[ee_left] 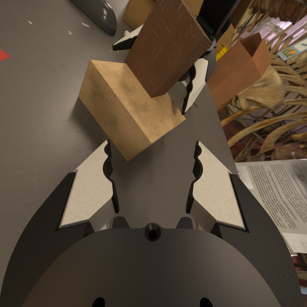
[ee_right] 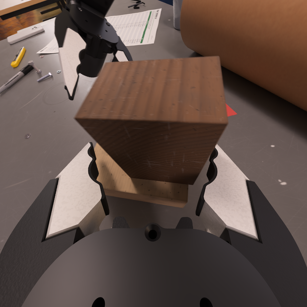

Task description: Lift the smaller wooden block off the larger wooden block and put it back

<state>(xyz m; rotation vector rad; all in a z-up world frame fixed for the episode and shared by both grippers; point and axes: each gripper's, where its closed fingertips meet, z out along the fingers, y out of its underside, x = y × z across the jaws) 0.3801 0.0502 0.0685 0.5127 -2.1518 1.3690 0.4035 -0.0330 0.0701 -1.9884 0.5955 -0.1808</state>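
1. The dark brown wooden block (ee_right: 149, 119) sits tilted above the pale wooden block (ee_left: 126, 106), which lies flat on the grey table (ee_left: 41, 116). In the left wrist view only its lower corner comes down near the pale top face; I cannot tell whether it touches or hangs just clear.
2. The right gripper (ee_right: 152, 147) has its jaws spread either side of the dark block. The right wrist view shows its fingertips (ee_right: 90, 149) beside the lower flanks, but whether the pads press the wood cannot be told, so the grasp is uncertain.
3. The left gripper (ee_left: 152, 142) is released, jaws wide with nothing between them, and hovers just short of the pale block's near corner.
4. Handling, as a judgement: the dark block looks rigid, solid and fairly heavy for its size, with smooth, scuffed faces that may slip under a light pinch.
5. The best hold is probably across two opposite flat side faces, near mid-height, with the pads square to the wood; a grip low on a tilted block risks it pivoting.
6. Setting it down flat calls for levelling it first.
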